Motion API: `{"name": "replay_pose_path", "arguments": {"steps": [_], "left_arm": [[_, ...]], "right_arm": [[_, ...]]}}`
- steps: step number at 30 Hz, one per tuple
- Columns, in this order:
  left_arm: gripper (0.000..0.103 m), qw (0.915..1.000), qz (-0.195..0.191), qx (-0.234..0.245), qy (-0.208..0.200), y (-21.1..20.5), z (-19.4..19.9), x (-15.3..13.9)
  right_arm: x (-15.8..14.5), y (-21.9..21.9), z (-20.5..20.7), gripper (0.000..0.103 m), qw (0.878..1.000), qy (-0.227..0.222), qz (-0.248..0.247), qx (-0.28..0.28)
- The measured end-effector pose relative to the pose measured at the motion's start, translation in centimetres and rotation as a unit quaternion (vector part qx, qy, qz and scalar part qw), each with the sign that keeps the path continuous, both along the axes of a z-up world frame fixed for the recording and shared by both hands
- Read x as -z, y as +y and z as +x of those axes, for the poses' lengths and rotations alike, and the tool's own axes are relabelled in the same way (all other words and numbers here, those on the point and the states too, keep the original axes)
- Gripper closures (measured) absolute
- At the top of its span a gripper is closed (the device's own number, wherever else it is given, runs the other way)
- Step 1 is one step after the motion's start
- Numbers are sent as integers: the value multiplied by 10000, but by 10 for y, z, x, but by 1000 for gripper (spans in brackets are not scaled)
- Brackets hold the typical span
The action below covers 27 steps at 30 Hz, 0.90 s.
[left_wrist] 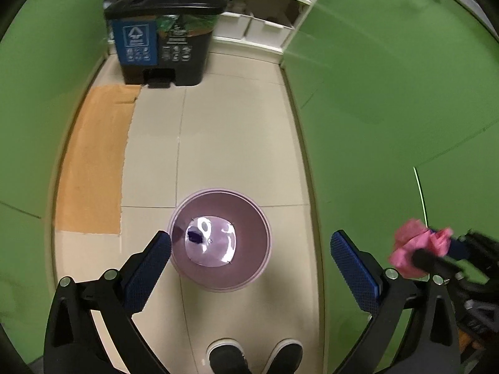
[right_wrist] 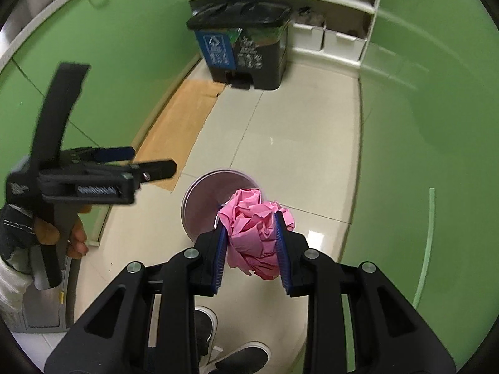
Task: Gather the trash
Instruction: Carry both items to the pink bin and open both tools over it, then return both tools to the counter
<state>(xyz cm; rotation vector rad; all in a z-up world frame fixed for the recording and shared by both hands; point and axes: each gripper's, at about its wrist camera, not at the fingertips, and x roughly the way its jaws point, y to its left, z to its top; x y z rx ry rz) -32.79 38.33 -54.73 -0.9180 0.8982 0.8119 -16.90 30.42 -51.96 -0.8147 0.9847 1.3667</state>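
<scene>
A crumpled pink paper ball [right_wrist: 254, 232] is clamped between the blue pads of my right gripper [right_wrist: 251, 246]; it also shows at the right edge of the left wrist view [left_wrist: 418, 247]. A round lilac waste bin [left_wrist: 218, 237] stands on the tiled floor below, with a small dark scrap on its shiny bottom. In the right wrist view the bin [right_wrist: 205, 199] lies just beyond and left of the ball, partly hidden by it. My left gripper [left_wrist: 251, 261] is open and empty, hovering above the bin; it shows from the side in the right wrist view [right_wrist: 149, 162].
A black pedal bin [left_wrist: 165, 37] with blue and dark labels stands at the far end under white shelves. Green cabinet doors [left_wrist: 405, 93] line both sides of the narrow floor. Flat cardboard [left_wrist: 96, 162] lies on the left. The person's shoes [left_wrist: 254, 358] are at the bottom.
</scene>
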Motion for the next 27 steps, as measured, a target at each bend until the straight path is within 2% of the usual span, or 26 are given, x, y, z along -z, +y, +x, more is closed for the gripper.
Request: {"name": "replay_pose_path", "arguments": {"steps": [8,10,12,13,17,21,22,25,27], "left_arm": [[5,9986,172,-488,-132,12,-43,-10],[5,9977,219,-625,-171,13,-56,-14],[5,9969,222,-711,-236,14,-65,-16],[5,9965,217,-762,-282,14,-70,-16],[5,9957,258,-860,-245,12,-79,-23],[5,9960,299,-814,-208,10,-74,-47],[5,9963,333,-765,-181,7,-70,-60],[5,9971,450,-597,-139,0,-58,-105],[5,9975,518,-468,-117,-7,-49,-141]], "right_arm": [[47,38,-28,73,9986,251,-150,-439],[56,50,-38,65,9981,269,-139,-544],[64,58,-44,10,9975,338,-138,-600],[65,60,-46,6,9975,386,-26,-599],[63,67,-49,5,9981,251,15,-557],[38,65,-45,5,9989,184,39,-426],[30,63,-43,5,9991,171,55,-380],[-15,50,-34,5,9996,121,175,-207],[-64,35,-25,5,9995,81,295,-33]]}}
